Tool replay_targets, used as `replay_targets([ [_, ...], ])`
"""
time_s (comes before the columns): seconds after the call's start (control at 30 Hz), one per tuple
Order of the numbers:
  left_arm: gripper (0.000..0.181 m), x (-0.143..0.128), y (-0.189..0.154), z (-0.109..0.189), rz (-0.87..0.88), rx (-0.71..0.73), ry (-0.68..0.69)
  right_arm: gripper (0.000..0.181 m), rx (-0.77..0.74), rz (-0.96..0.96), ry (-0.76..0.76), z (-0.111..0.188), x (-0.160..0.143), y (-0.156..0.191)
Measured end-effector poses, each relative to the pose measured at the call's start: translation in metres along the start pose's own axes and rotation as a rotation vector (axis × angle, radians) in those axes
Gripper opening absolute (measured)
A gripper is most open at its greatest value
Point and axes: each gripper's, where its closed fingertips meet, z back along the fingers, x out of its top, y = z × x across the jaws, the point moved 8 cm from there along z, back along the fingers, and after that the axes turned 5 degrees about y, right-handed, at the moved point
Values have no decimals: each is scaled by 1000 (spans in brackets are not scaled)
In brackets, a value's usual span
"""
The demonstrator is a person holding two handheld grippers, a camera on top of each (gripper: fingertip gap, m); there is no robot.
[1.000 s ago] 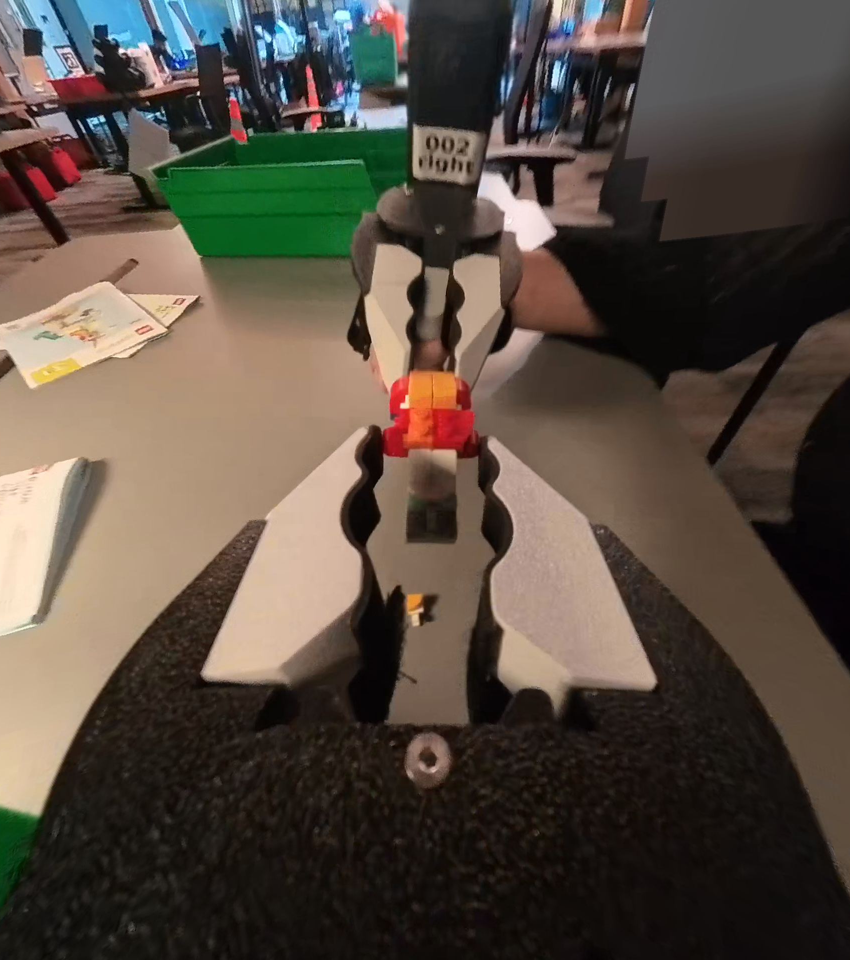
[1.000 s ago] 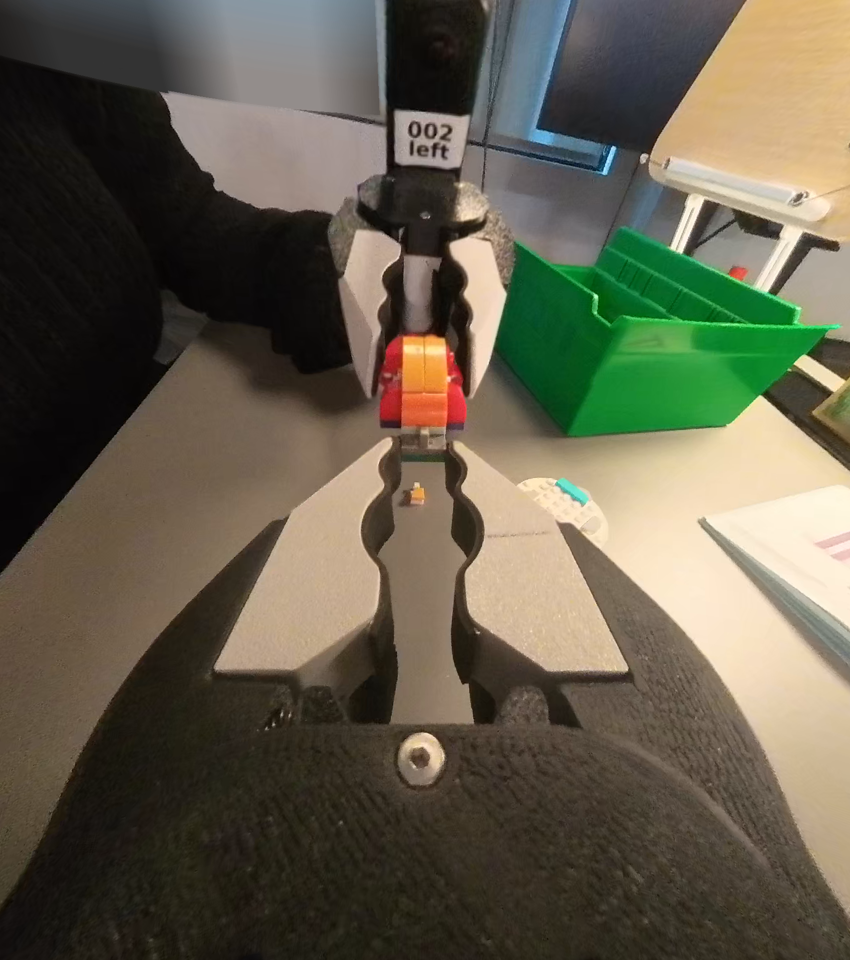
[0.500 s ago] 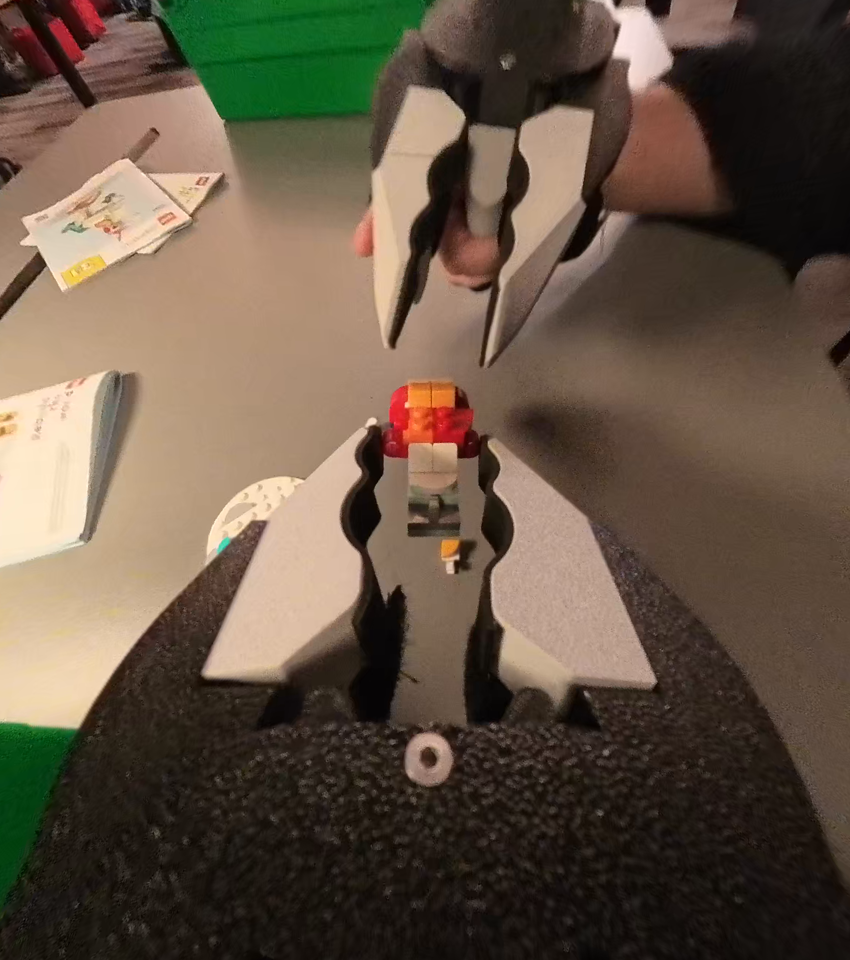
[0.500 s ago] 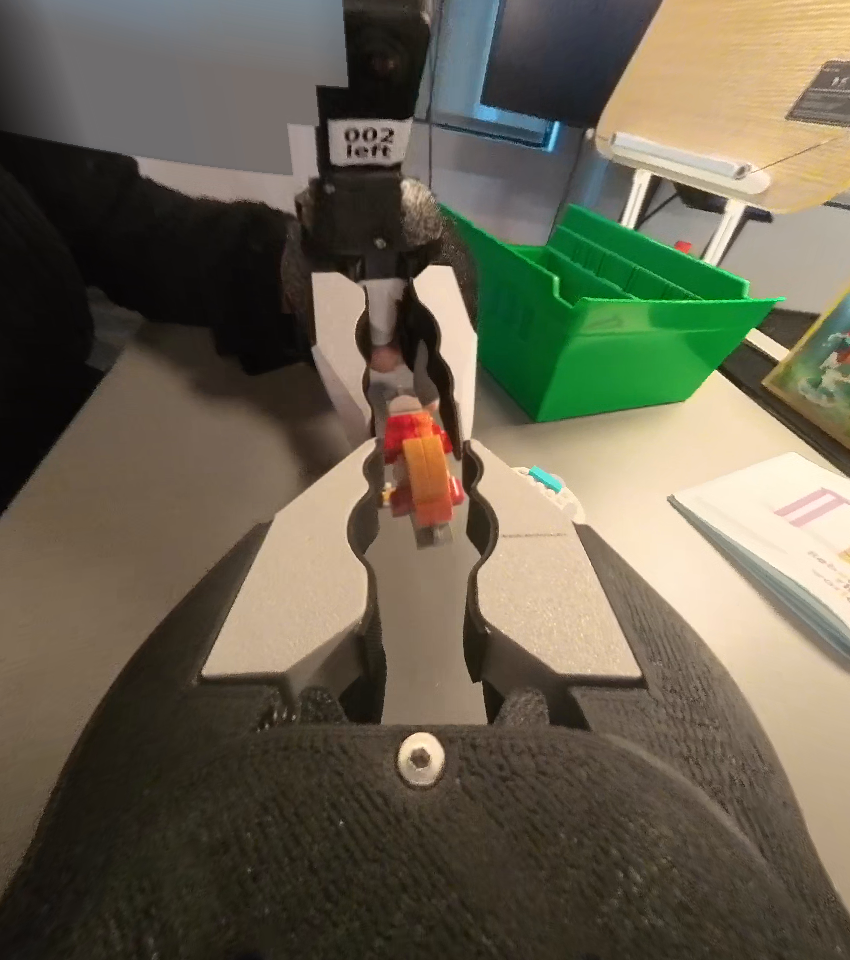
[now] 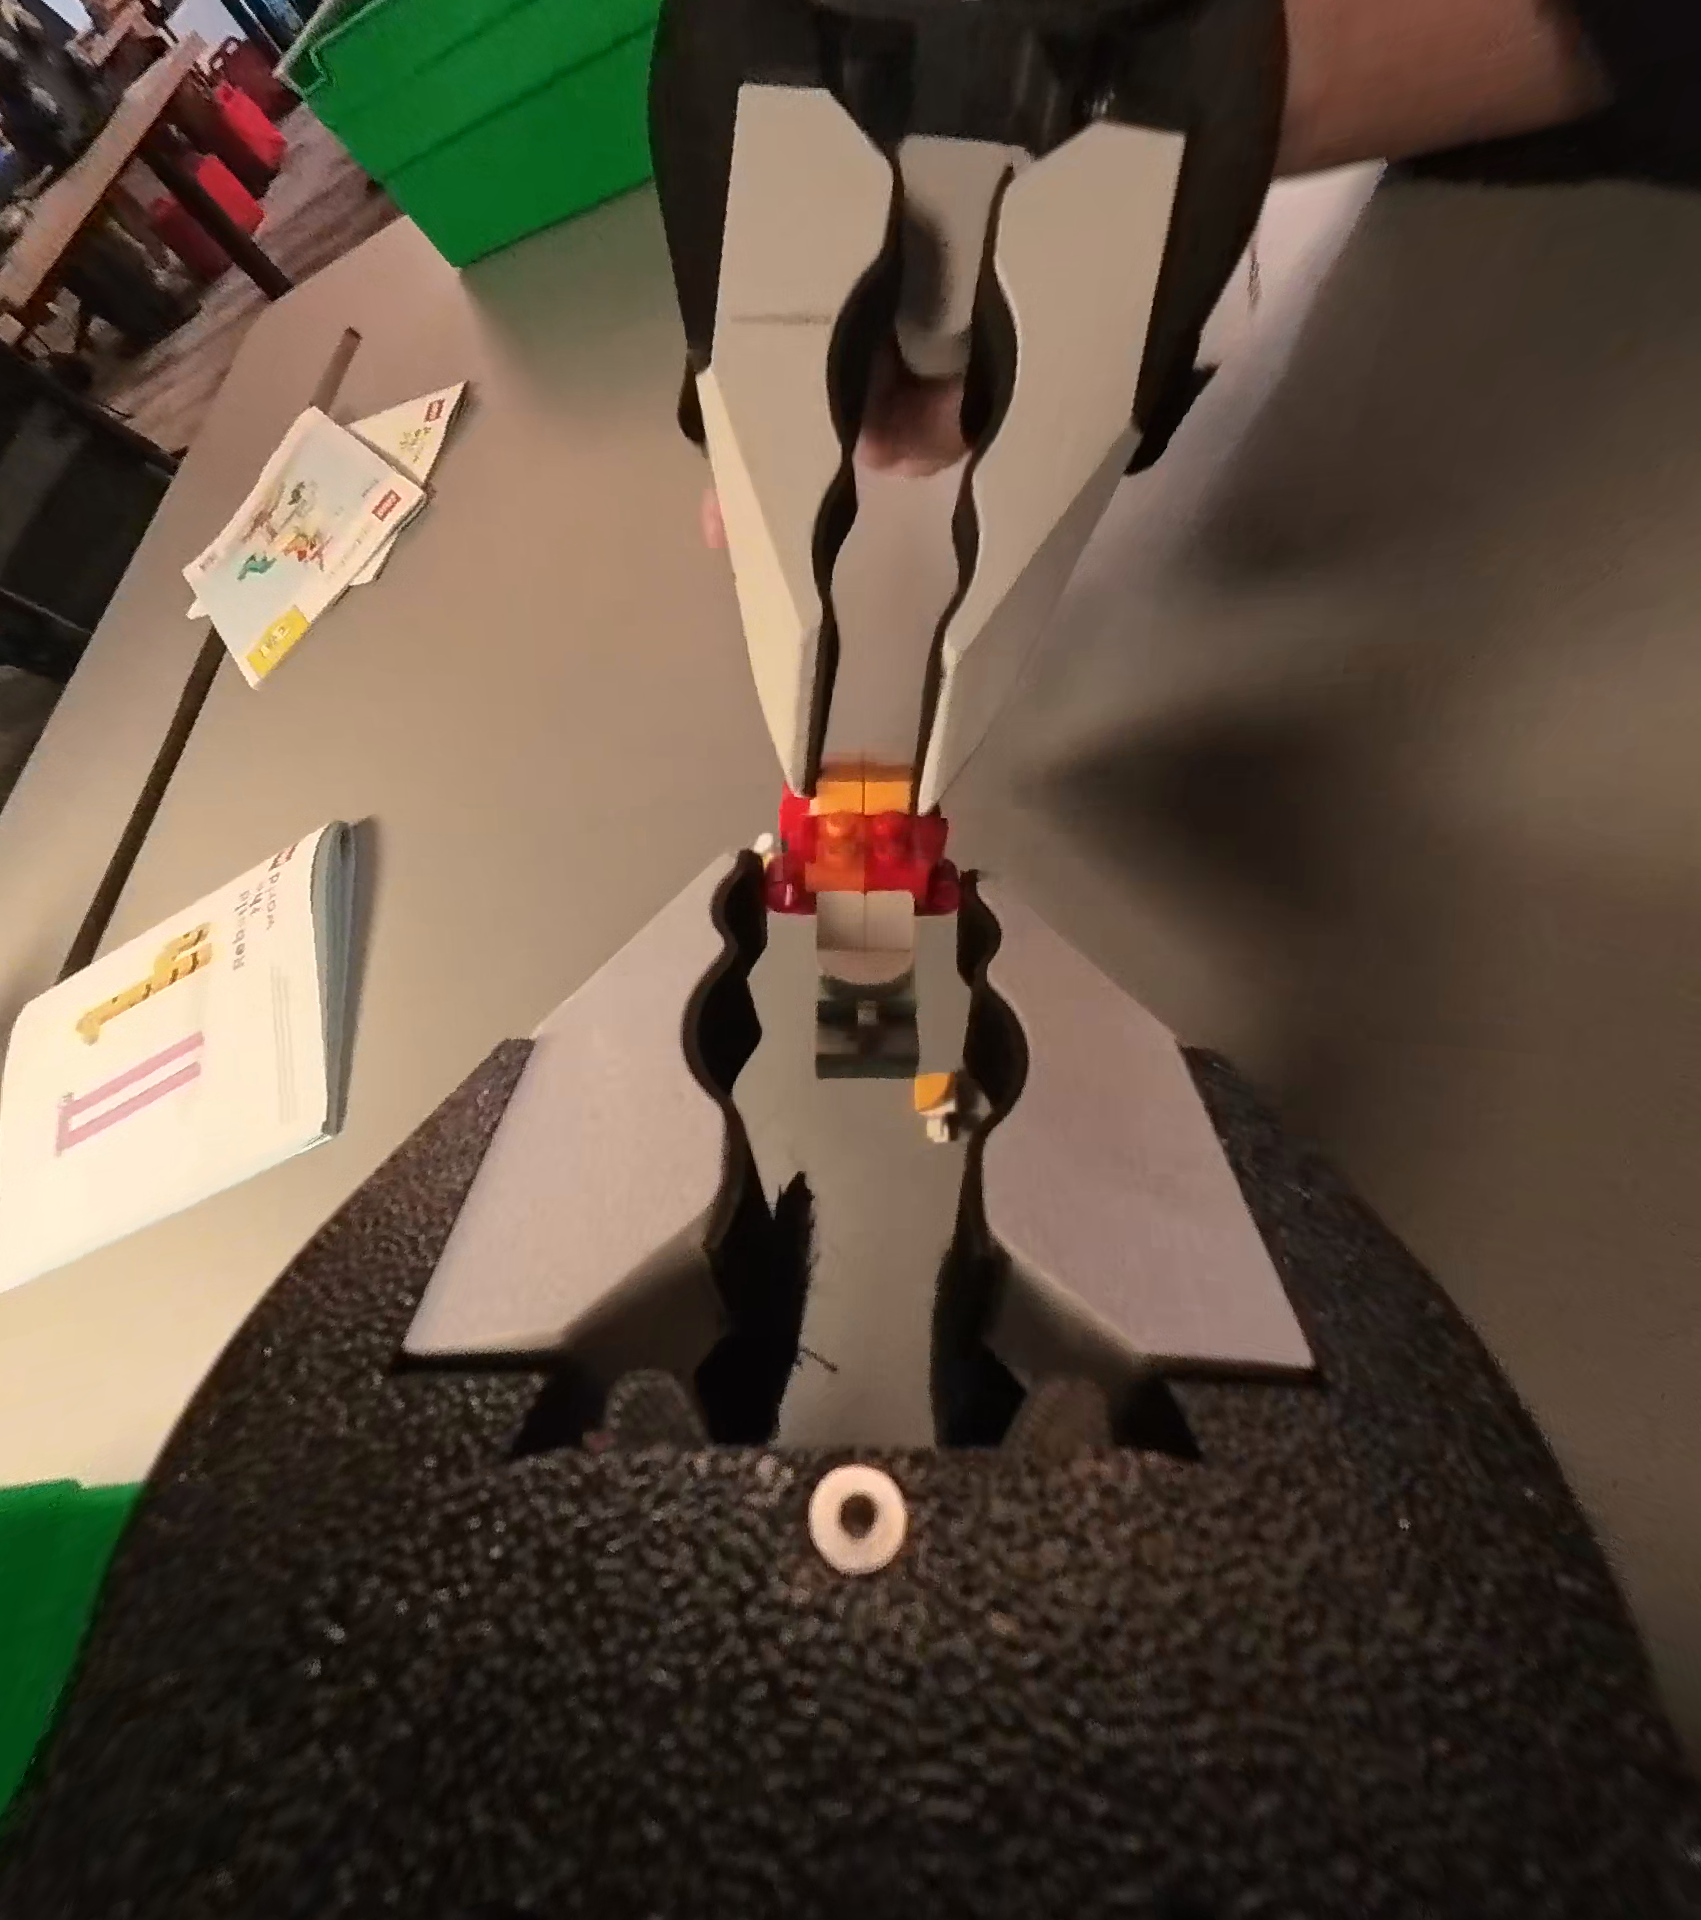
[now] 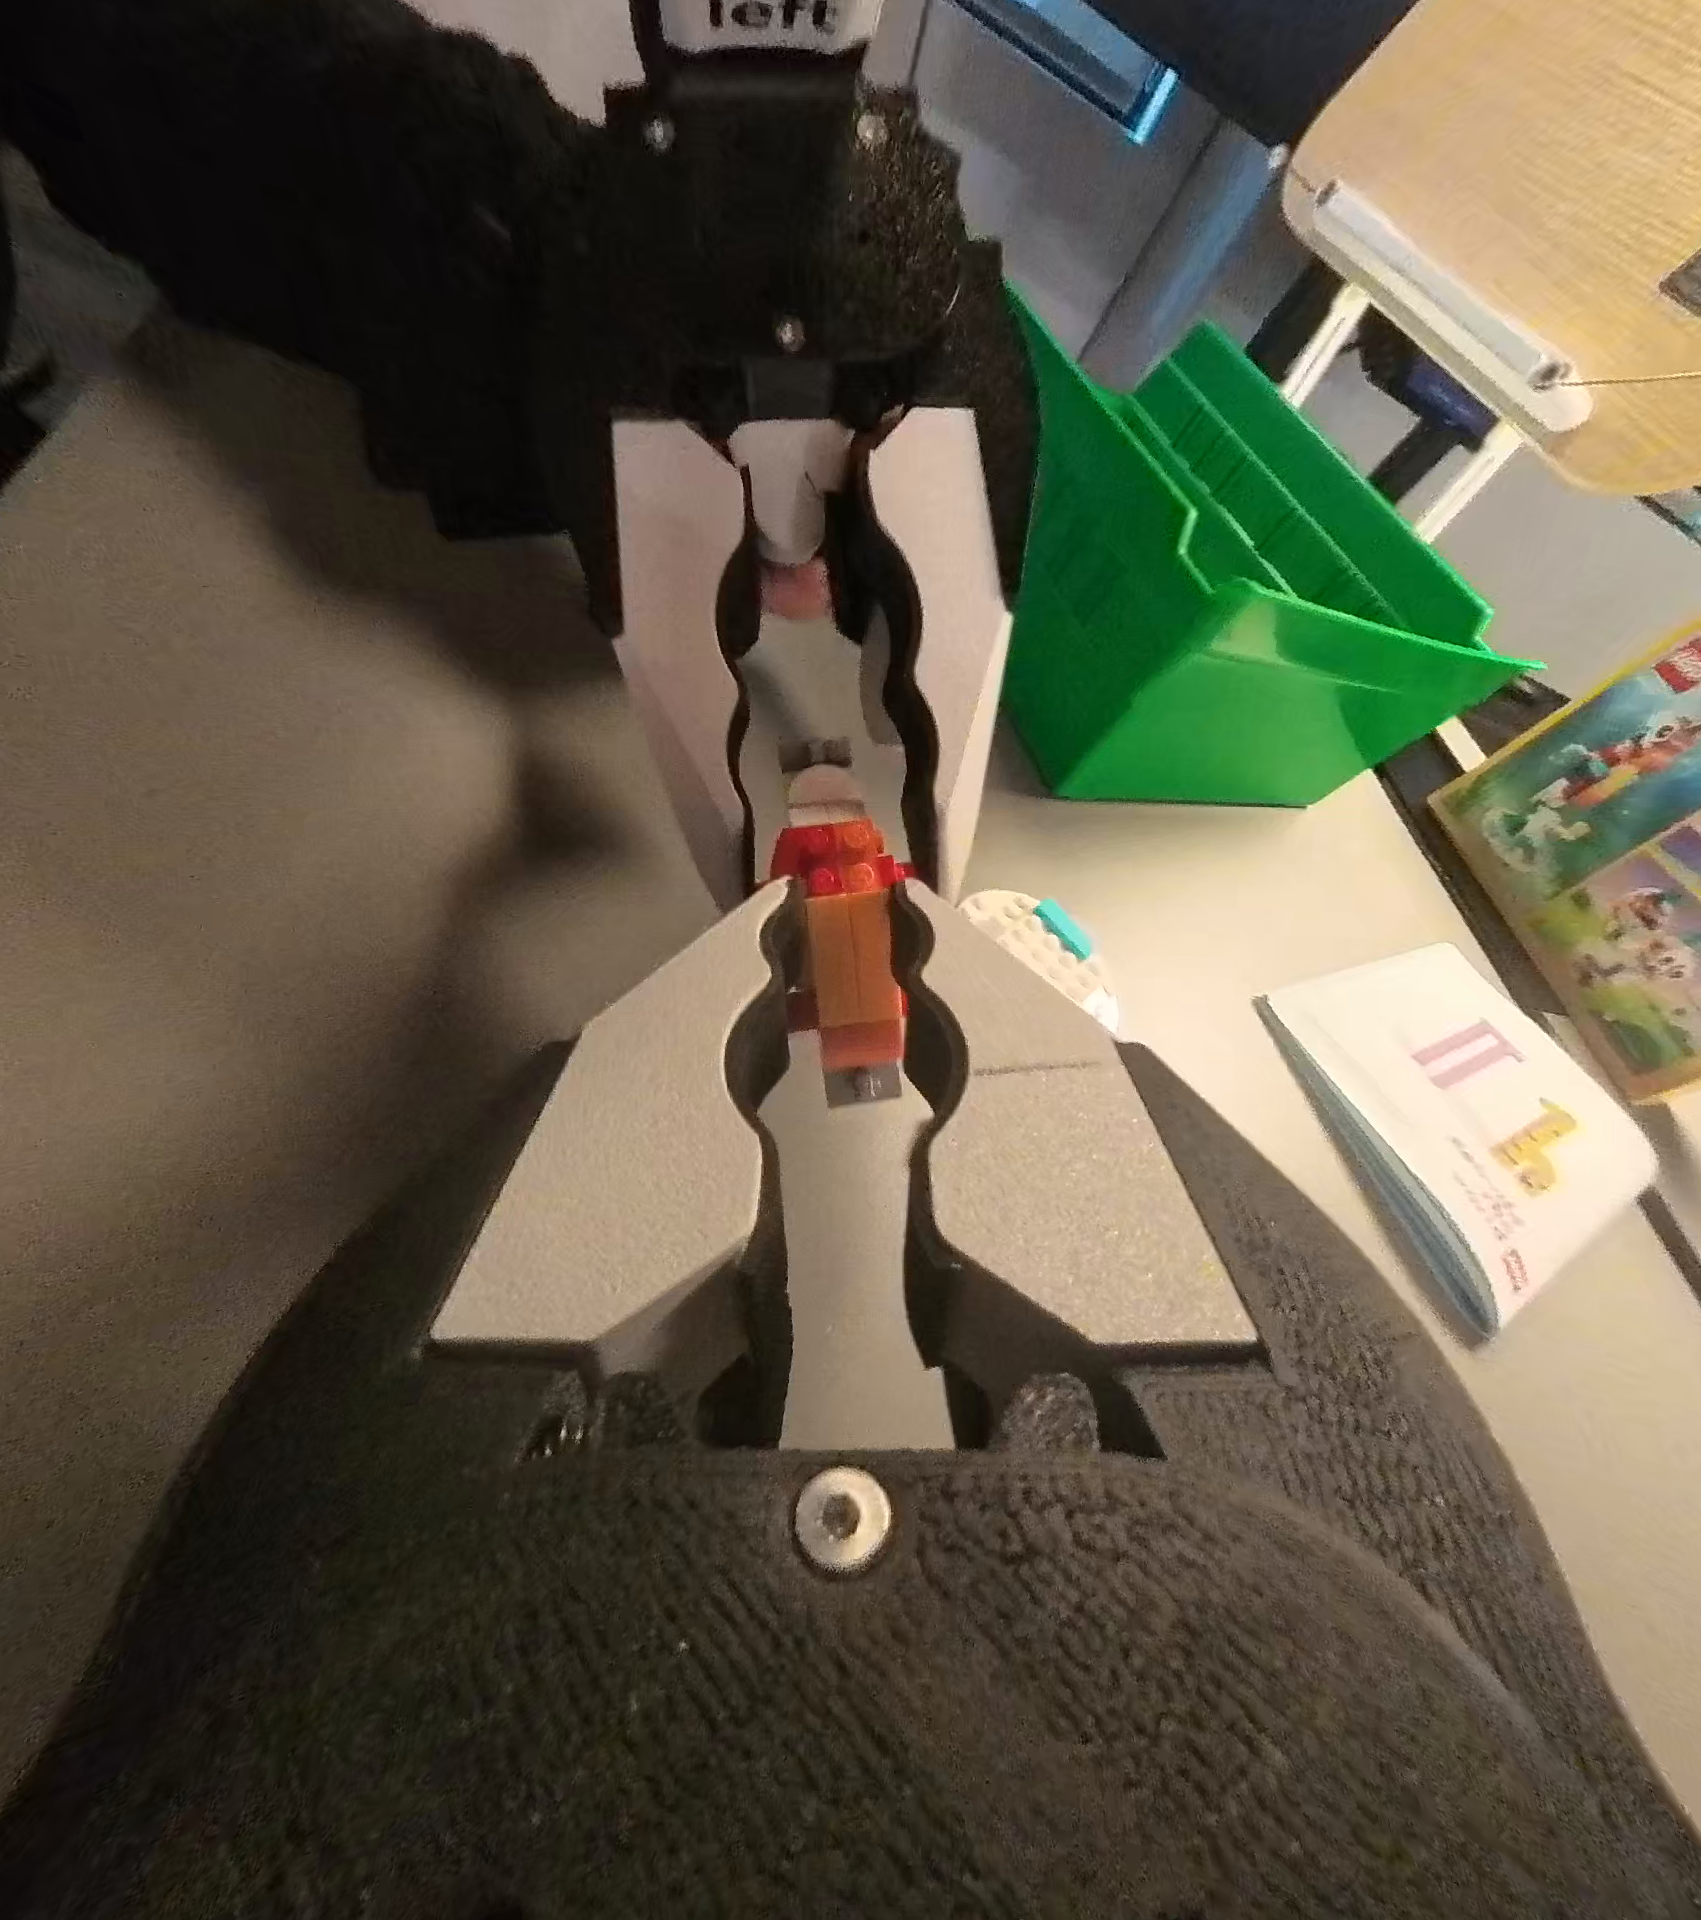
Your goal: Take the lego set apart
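- Gripping the lego model (image 5: pixel 861 883) with my left tool (image 5: pixel 861 862), nearly closed on its red midsection.
- My right tool (image 6: pixel 841 904) pinches its orange end; model's long axis runs between them.

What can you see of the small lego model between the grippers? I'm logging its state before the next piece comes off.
The lego model is a small plastic build held above the grey table: orange bricks along one end, red studded pieces across the middle, white and grey parts toward the other end. The left gripper pinches its red sides; the right gripper closes around the orange end. It looks intact.
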Motion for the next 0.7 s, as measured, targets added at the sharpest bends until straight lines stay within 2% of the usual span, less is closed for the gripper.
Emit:
replay_targets([
  [0.07,36,-2,-2,-2,-31,-4,36,21,8,34,36,-1,0,3],
  [0.2,36,-4,-6,-5,-74,-13,67,21,-15,125,110,-4,-3,7],
  [0.33,36,-5,-7,-5,-87,-15,79,35,22,136,158,-7,-6,11],
  [0.37,36,-5,-7,-5,-89,-19,83,34,39,132,166,-8,-7,12],
  [0.47,35,-5,-10,-6,-84,-46,79,15,33,143,160,-7,-8,12],
  [0.7,35,-8,-9,-5,-43,-58,54,15,23,153,169,-9,-7,12],
])
